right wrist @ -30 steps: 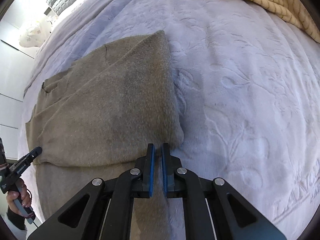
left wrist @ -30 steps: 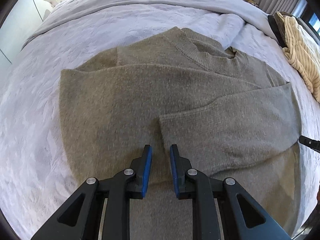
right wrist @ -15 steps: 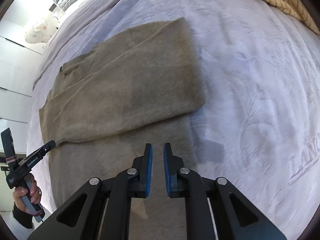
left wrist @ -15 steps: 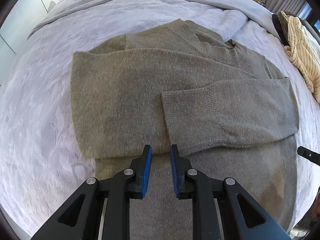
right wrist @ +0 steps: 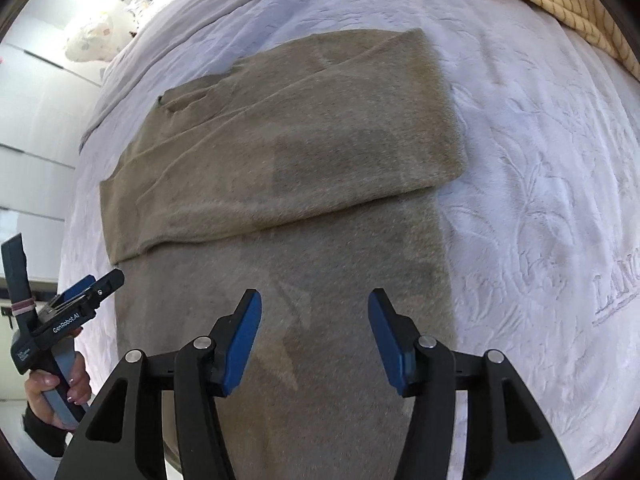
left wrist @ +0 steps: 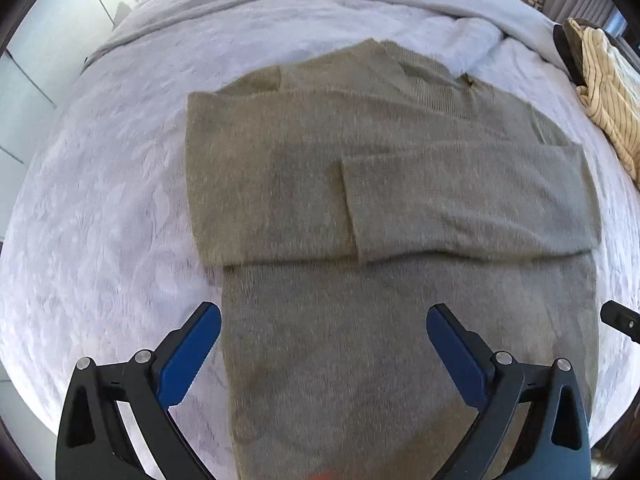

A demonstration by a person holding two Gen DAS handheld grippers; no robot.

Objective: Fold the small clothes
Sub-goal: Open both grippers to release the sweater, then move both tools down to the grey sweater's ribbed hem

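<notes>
A grey-brown knit sweater (left wrist: 360,208) lies flat on the white bedspread (left wrist: 100,208), both sleeves folded across its chest; the right sleeve's cuff (left wrist: 352,208) ends near the middle. In the right wrist view the same sweater (right wrist: 280,152) shows with its lower body nearest me. My left gripper (left wrist: 322,320) hangs above the sweater's lower half, jaws opening wide, nothing between them. My right gripper (right wrist: 314,312) hovers over the lower right part of the sweater, jaws opening, nothing held. The left gripper (right wrist: 80,292) also appears at the left edge, held by a hand (right wrist: 56,388).
A cream striped garment (left wrist: 608,92) lies at the bed's far right, also seen in the right wrist view as a cream striped garment (right wrist: 560,4). A pillow (right wrist: 88,40) and white wardrobe doors (right wrist: 28,128) stand beyond the bed's left side. The bedspread (right wrist: 540,160) spreads to the right.
Both grippers went from shut to open and pulled back and up from the folded sleeves toward the sweater's lower half. The sleeves stay folded across the chest.
</notes>
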